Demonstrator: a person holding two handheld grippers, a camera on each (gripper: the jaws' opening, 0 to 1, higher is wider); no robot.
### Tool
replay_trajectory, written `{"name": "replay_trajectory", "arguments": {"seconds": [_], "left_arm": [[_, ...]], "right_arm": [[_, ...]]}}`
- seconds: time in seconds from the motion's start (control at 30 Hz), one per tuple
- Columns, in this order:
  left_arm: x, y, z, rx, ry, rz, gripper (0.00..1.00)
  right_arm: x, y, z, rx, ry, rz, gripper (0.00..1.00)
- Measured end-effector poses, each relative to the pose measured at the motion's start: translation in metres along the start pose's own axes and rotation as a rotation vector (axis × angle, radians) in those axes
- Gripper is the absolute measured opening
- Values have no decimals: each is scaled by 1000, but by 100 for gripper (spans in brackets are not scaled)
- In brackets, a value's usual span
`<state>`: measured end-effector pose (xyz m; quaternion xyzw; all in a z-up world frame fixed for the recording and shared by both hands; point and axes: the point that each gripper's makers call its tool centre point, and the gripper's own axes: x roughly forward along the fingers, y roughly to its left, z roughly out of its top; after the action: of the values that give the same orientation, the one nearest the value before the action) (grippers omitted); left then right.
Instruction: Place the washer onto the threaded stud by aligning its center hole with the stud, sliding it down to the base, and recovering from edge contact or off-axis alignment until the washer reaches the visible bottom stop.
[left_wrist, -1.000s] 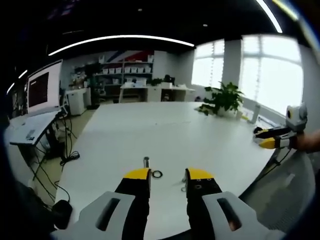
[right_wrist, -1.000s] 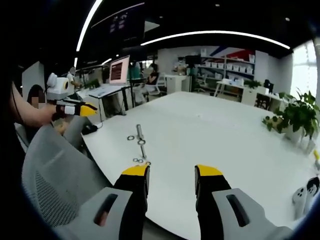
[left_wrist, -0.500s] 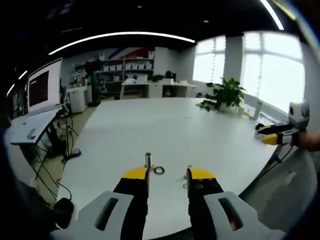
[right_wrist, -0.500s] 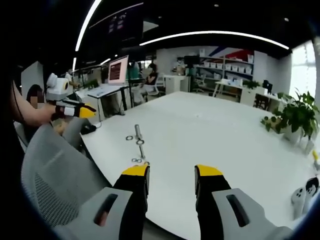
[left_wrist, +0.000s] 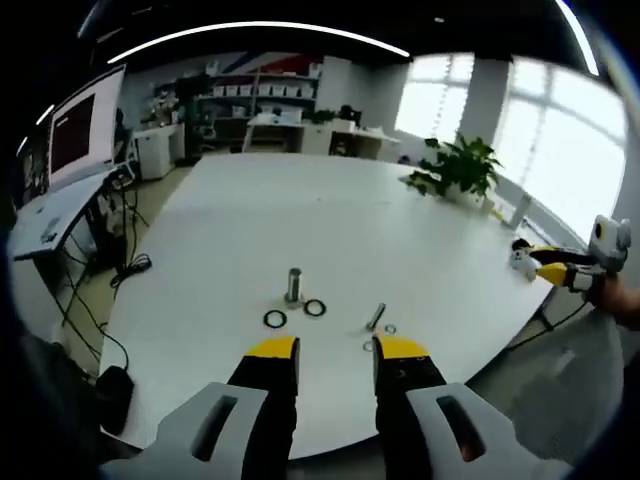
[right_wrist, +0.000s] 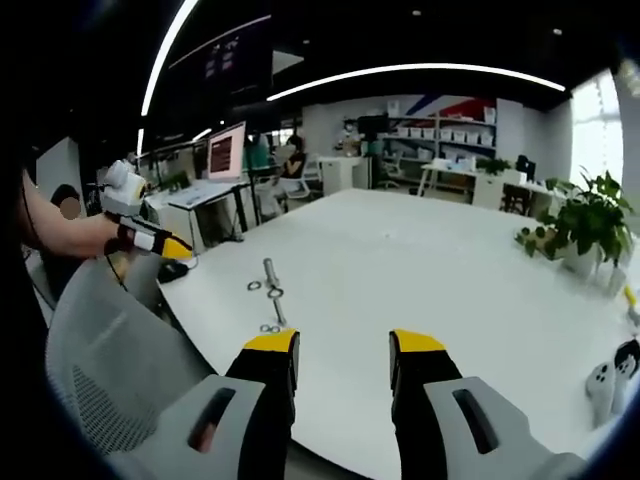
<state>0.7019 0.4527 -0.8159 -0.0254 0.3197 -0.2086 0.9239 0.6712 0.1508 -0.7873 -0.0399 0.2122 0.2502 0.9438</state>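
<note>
A short metal threaded stud (left_wrist: 293, 284) stands upright on the white table (left_wrist: 300, 220). Two dark washers (left_wrist: 275, 319) (left_wrist: 315, 308) lie flat just in front of it. My left gripper (left_wrist: 336, 350) hangs above the table's near edge, short of the washers, open with nothing between its jaws. In the right gripper view the stud (right_wrist: 268, 268) and the washers (right_wrist: 254, 286) sit far off near the table's left edge. My right gripper (right_wrist: 343, 345) is open and holds nothing. A hand holds the left gripper (right_wrist: 150, 238) beyond that edge.
A loose bolt (left_wrist: 375, 317) and small rings (left_wrist: 368, 346) lie right of the washers. The right gripper (left_wrist: 560, 268) shows at the table's right edge. A grey mesh chair (right_wrist: 100, 350) is at lower left, a potted plant (left_wrist: 455, 170) on the far side, and a monitor (left_wrist: 75, 150) on a side desk.
The left gripper view has tipped down and drawn back, so the stud, washers and bolt show fully ahead of the jaws. In the right gripper view the left gripper sits lower. No parts moved.
</note>
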Motion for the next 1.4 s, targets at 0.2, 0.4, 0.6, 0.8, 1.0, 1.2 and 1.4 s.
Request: {"name": "replay_trajectory", "arguments": {"seconds": [0.2, 0.4, 0.6, 0.8, 1.0, 1.2, 1.4], "left_arm": [[25, 4, -4, 66, 63, -7, 31], [48, 10, -9, 102, 112, -19, 30], [65, 28, -9, 128, 162, -18, 32], [82, 39, -11, 149, 222, -27, 31], [98, 52, -19, 186, 293, -17, 32], [109, 61, -31, 259, 377, -24, 32], [118, 70, -44, 194, 405, 4, 32]], "right_arm": [[0, -1, 5, -51, -15, -11, 36], [3, 2, -2, -26, 16, 10, 38], [2, -2, -1, -5, 11, -4, 38], [3, 1, -2, -25, 19, 6, 38], [3, 0, -2, -16, 17, 6, 38], [3, 0, -2, -17, 19, 6, 38], [3, 0, -3, -19, 20, 3, 38]]}}
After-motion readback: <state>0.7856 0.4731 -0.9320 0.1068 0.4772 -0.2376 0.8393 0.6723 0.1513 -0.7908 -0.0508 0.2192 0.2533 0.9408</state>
